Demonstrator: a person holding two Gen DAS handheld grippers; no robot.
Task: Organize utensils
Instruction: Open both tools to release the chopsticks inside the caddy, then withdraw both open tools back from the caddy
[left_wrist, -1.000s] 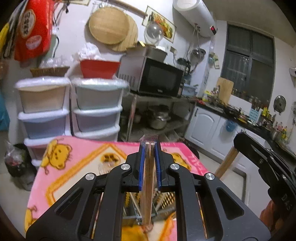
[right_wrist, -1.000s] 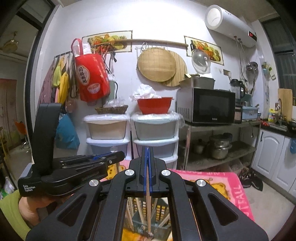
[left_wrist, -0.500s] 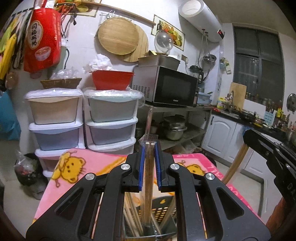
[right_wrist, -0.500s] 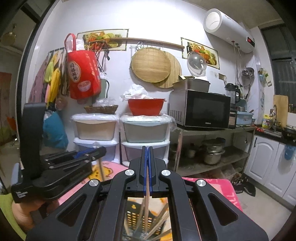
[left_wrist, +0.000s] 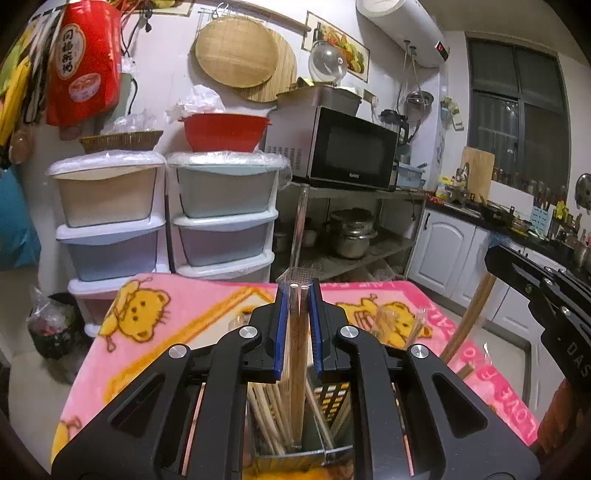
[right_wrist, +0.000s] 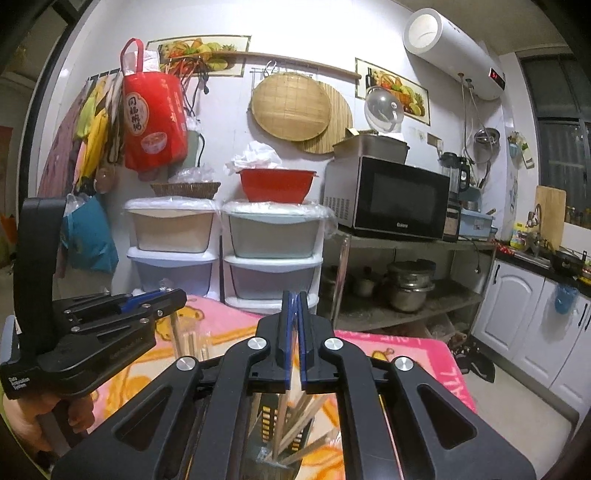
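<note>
1. My left tongs (left_wrist: 298, 325) are clamped on a wrapped pair of chopsticks (left_wrist: 297, 354), held upright so the lower ends drop straight into the holder (left_wrist: 295, 435) at 6 o'clock in the left wrist view.
2. That holder stands on the table's pink bear blanket (left_wrist: 177, 325), directly under both hands, and already carries several loose chopsticks leaning against its walls.
3. My right tongs (right_wrist: 294, 332) have just been opening: a thin gap shows between the blue pads, and a single chopstick (right_wrist: 284, 406) hangs between them, its lower end down in the holder (right_wrist: 284, 443). I judge this one as good as delivered; the pads seem no longer to press it.
4. Seen from the right wrist view, my left tongs (right_wrist: 170, 297) sit at 9 o'clock, just beside the right ones, since both aim at the same holder.
5. More wrapped sticks (left_wrist: 399, 325) lie on the blanket at 3 o'clock, likely next.
</note>
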